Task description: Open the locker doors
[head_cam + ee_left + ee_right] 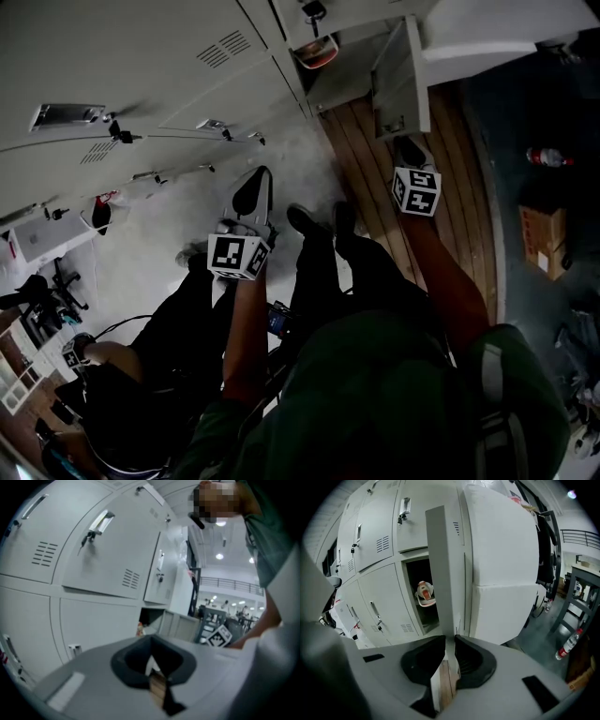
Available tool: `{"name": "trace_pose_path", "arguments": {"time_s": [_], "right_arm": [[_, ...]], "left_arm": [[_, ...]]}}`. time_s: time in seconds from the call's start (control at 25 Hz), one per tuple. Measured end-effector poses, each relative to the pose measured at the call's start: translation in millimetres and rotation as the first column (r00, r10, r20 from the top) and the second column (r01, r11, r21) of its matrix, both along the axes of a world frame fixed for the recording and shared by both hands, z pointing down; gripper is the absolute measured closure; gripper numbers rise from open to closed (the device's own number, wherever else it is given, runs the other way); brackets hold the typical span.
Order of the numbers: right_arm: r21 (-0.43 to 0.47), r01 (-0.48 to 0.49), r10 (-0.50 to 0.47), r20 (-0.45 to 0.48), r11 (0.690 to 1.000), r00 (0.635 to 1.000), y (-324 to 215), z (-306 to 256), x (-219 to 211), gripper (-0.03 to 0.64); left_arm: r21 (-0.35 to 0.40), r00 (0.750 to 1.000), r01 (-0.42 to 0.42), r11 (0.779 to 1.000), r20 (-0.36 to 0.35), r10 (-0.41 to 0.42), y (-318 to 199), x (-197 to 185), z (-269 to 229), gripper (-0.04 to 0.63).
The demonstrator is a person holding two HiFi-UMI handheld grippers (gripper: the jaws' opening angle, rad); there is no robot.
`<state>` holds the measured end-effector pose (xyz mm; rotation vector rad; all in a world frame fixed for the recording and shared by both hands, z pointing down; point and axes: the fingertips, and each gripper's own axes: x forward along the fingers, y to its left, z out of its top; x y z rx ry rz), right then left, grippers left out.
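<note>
Ahead of the left gripper and up to its left stand closed locker doors, each with a slim handle running up the panel. Its jaws are pressed together on nothing. Further right, the right gripper faces the free edge of an open door, which rises just beyond its tips, long axis upright. Its jaws stand a narrow slit apart, with only floor showing through. By this, the left hand looks nearer the doors not yet opened. Whether the right tips brush that edge is hard to tell. The handles' latches are too small to read.
</note>
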<state>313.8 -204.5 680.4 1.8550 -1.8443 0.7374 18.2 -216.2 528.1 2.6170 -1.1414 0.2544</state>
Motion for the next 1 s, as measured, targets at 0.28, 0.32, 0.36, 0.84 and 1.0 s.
{"name": "trace_pose_path", "arguments": {"time_s": [0.28,0.32,0.36,0.84,1.0], "right_arm": [[-0.05,-0.088,0.09,0.035,0.995,0.995,8.8,3.1,42.6,0.558],[-0.055,-0.099,0.101,0.036,0.994,0.994,10.1,2.8,50.3,0.561],[-0.059,-0.115,0.117,0.036,0.992,0.992,11.7,2.2,58.9,0.565],[-0.131,-0.125,0.139,0.098,0.983,0.985,22.7,-0.6,45.5,0.614],[-0.108,0.018,-0.005,0.126,0.994,0.992,11.3,-5.7,-13.9,0.614]], "left_arm": [[0.015,0.999,0.028,1.0,0.024,-0.028,6.5,-4.7,-21.4,0.595],[0.016,0.999,0.033,0.999,0.027,-0.034,7.7,-5.2,-23.9,0.596],[0.018,0.999,0.037,0.999,0.027,-0.038,8.7,-5.7,-26.3,0.597],[0.028,0.982,0.19,0.981,0.007,-0.191,20.2,-61.7,-42.8,0.595],[0.031,0.967,0.253,0.967,-0.001,-0.253,27.8,-86.9,-44.7,0.595]]}}
